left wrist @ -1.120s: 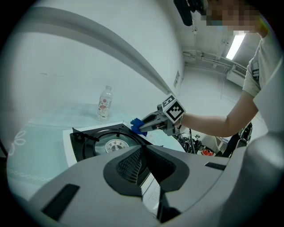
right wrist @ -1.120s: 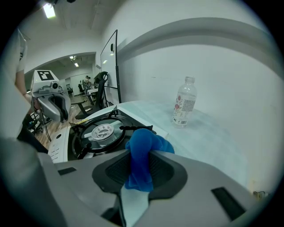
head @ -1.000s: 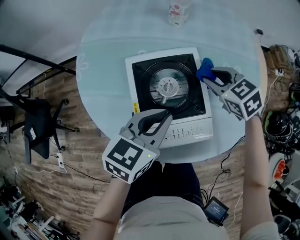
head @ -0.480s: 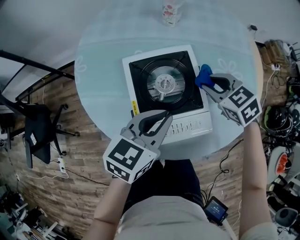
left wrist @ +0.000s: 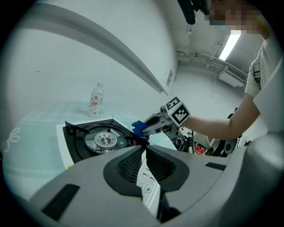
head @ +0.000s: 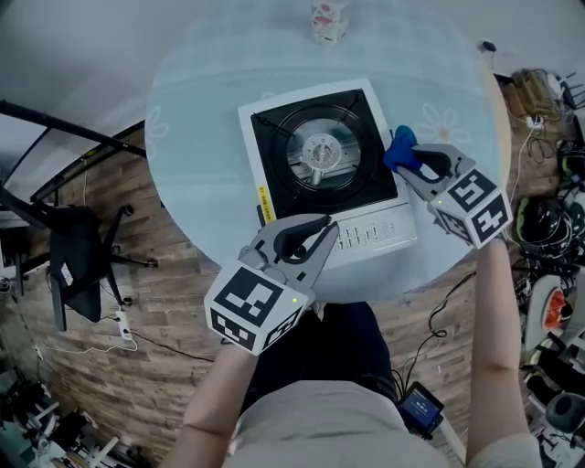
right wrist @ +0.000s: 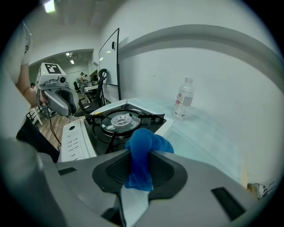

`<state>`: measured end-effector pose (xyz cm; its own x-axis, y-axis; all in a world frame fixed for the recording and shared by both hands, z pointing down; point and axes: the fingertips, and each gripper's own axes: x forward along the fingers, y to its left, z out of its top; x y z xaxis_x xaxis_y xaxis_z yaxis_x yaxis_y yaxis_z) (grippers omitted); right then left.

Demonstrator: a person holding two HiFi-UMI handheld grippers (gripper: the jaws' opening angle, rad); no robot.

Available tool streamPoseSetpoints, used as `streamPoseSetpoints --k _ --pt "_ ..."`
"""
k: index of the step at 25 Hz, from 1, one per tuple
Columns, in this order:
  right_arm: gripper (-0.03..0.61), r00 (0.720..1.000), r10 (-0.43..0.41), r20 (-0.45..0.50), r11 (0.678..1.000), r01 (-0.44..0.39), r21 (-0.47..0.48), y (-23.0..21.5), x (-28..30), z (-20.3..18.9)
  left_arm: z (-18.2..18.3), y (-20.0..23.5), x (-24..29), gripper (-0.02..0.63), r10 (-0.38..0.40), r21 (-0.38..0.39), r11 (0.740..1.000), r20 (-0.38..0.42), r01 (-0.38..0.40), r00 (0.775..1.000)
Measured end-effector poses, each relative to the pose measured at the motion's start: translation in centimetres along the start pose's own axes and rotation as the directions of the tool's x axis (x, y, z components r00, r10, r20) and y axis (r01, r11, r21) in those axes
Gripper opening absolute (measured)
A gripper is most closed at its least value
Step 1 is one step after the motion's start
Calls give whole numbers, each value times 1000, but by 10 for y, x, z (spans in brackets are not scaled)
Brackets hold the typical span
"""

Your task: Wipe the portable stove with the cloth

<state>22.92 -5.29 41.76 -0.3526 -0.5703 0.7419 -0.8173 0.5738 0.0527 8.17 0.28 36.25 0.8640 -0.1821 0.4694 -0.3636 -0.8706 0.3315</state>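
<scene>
A white portable stove with a black top and a round burner sits on the round glass table. My right gripper is shut on a bunched blue cloth at the stove's right edge; the cloth bulges out between the jaws. My left gripper is shut with nothing in it, its tips over the stove's front control panel. In the left gripper view the stove lies just beyond the closed jaws, and the right gripper with the cloth shows behind it.
A small plastic bottle stands at the table's far edge. A black office chair is on the floor to the left. Cables and gear crowd the floor to the right.
The right gripper with the cloth has slid a little toward me along the stove's right edge. The left gripper has kept its place at the stove's front.
</scene>
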Motion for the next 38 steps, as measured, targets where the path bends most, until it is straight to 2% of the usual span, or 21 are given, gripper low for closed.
streamPoseSetpoints --k 22,30,38 --pt "112 995 -74 -72 997 71 -41 28 -22 -21 -20 -21 -19 48 -64 44 997 -32 65 997" --pt "112 981 -133 -142 974 102 -203 38 -30 -24 -25 -23 -22 48 -78 47 996 -32 79 996" --pt "112 954 -253 -162 921 186 -342 47 -47 -24 -26 -26 -27 48 -80 45 996 -18 81 997"
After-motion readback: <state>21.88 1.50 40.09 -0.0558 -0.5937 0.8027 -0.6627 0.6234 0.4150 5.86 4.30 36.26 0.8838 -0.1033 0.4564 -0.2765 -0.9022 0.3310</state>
